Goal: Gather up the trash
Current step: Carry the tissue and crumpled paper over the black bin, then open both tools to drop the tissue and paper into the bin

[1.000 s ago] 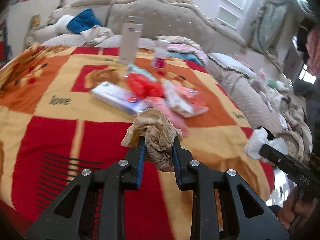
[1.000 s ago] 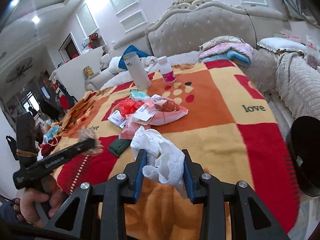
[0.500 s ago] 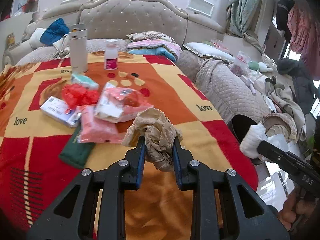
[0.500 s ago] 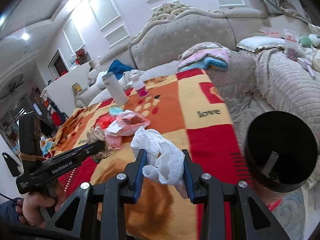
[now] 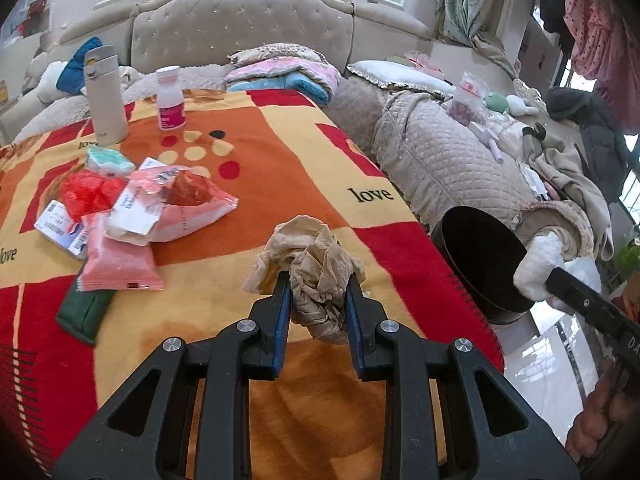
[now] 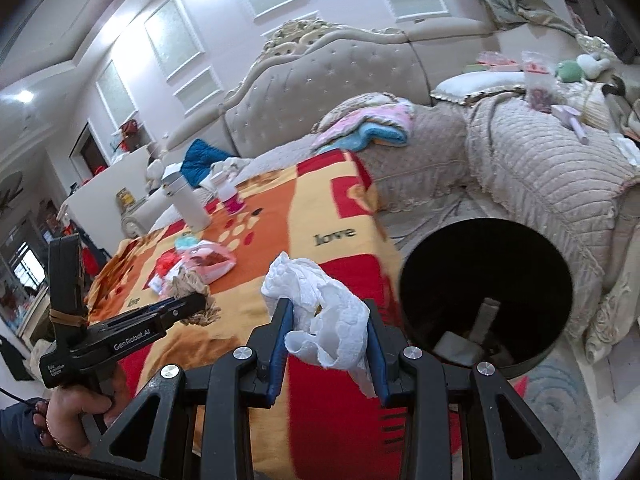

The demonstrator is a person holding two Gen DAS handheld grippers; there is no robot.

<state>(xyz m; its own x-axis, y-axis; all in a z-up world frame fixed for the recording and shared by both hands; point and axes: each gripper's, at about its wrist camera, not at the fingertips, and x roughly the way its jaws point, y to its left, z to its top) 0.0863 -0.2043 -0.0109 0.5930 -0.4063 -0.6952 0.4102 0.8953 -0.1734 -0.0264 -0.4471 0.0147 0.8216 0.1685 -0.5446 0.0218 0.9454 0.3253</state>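
My left gripper [image 5: 315, 280] is shut on a crumpled brown paper wad [image 5: 316, 264], held above the red and yellow blanket [image 5: 280, 160]. My right gripper [image 6: 326, 312] is shut on a crumpled white tissue [image 6: 324, 308], near the blanket's right edge. A black round bin [image 6: 484, 292] stands on the floor just right of the blanket, with some pale scraps inside. The left wrist view shows the same bin [image 5: 480, 260] with the right gripper and its white tissue [image 5: 540, 260] over its rim. Pink wrappers [image 5: 176, 200], a red bag and a small box lie in a pile on the blanket.
A tall white flask [image 5: 104, 96] and a white bottle with a pink label [image 5: 171, 98] stand at the blanket's far end. A green pouch [image 5: 86, 308] lies near the pile. Quilted beige bedding [image 6: 540, 168] and folded cloths lie beyond the bin.
Both grippers have swung to the right across the blanket with their wads still held. The black bin has come into view and now sits close to the right gripper.
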